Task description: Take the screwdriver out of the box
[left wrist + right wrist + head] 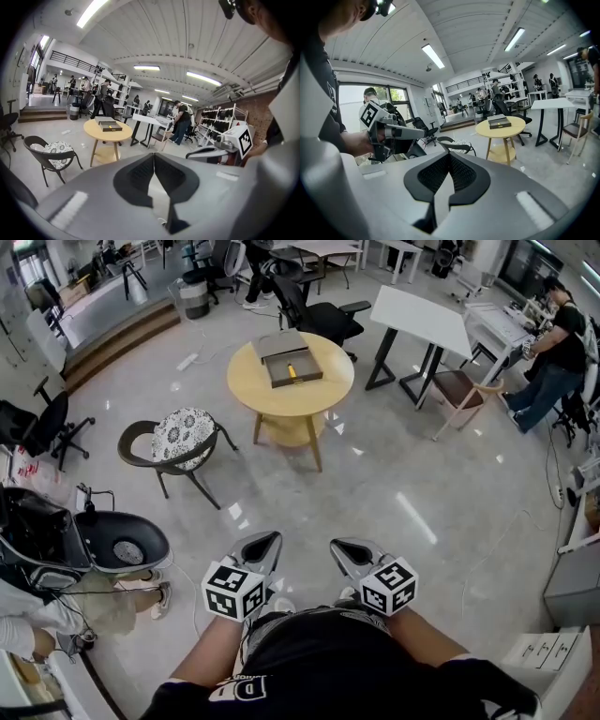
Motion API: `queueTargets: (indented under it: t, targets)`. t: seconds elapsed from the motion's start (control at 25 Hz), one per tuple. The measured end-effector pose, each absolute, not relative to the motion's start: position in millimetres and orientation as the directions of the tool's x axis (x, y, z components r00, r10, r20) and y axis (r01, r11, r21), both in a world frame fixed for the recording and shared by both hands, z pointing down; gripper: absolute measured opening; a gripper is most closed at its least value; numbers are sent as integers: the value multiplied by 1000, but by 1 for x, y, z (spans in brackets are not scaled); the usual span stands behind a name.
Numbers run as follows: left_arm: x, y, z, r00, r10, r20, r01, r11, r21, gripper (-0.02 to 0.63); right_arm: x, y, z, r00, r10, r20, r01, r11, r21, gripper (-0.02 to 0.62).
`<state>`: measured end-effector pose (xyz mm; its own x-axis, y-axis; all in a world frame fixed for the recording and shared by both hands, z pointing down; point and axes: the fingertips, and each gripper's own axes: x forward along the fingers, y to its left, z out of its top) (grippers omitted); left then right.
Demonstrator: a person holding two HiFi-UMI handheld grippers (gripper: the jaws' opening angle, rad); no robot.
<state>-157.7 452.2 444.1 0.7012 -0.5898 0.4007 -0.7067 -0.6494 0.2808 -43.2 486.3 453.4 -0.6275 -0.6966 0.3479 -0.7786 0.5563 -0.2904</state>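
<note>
On the round wooden table (328,381) well ahead, the open box (277,343) held the yellow screwdriver (291,371). The left gripper (270,540) and right gripper (339,547) had their jaws pressed together on nothing. Their cubes bore black-and-white square markers, above the glossy grey floor (394,474) of a busy workshop room.

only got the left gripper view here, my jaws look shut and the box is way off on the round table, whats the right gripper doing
Observer: The right gripper is shut too, with nothing between its jaws.
Operator: is the screwdriver in the box
Observer: Yes. From the head view, a yellow screwdriver lies about mid-tray in the open box.
Operator: anything near me on the floor
Observer: A seated person's foot is on the floor off to our left.
</note>
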Motion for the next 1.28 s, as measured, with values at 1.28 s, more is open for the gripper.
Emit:
queueTargets:
  t: [1.28]
  targets:
    - [-202,436,474,741,-531,412,-662,-681,314,60,-87,468,475,-563,-733,382,-825,473,-307,2]
